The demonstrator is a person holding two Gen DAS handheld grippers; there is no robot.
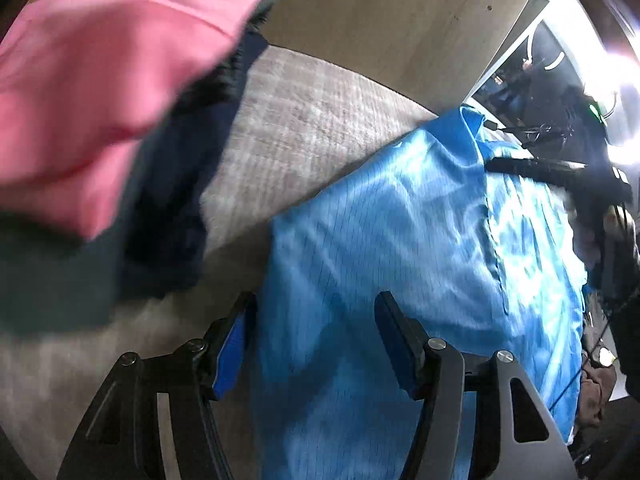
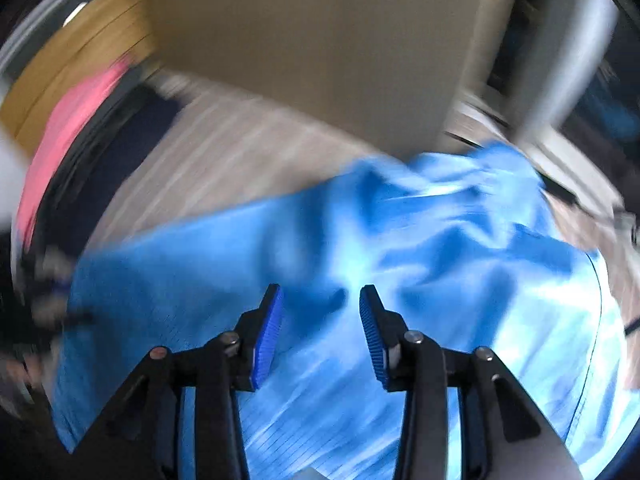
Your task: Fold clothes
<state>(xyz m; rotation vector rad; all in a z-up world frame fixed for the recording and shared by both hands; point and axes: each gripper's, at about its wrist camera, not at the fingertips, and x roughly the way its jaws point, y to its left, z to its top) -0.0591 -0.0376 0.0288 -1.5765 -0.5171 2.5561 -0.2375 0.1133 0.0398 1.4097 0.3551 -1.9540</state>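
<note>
1. Across both wrist views motion blur smears detail; the right view is worst, its left edge unreadable.
2. Bright blue thin-striped collared shirt [image 1: 400, 240] lies spread on the grey woven surface [image 1: 304, 120], its lower end cut off by the frame.
3. Pink garment [image 1: 92, 92] sits on blurred dark clothes [image 1: 168, 216], upper left.
4. Left claw [image 1: 316, 340]: pads apart, over the shirt's edge, gripping nothing.
5. Right claw [image 2: 320, 328]: pads apart, above the shirt, nothing clamped.

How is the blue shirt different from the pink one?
The blue shirt is spread out on the grey surface; the pink garment sits bunched on a pile of dark clothes. The blue shirt looks shiny with thin lines; the pink garment looks soft and plain. Both are clothes.
</note>
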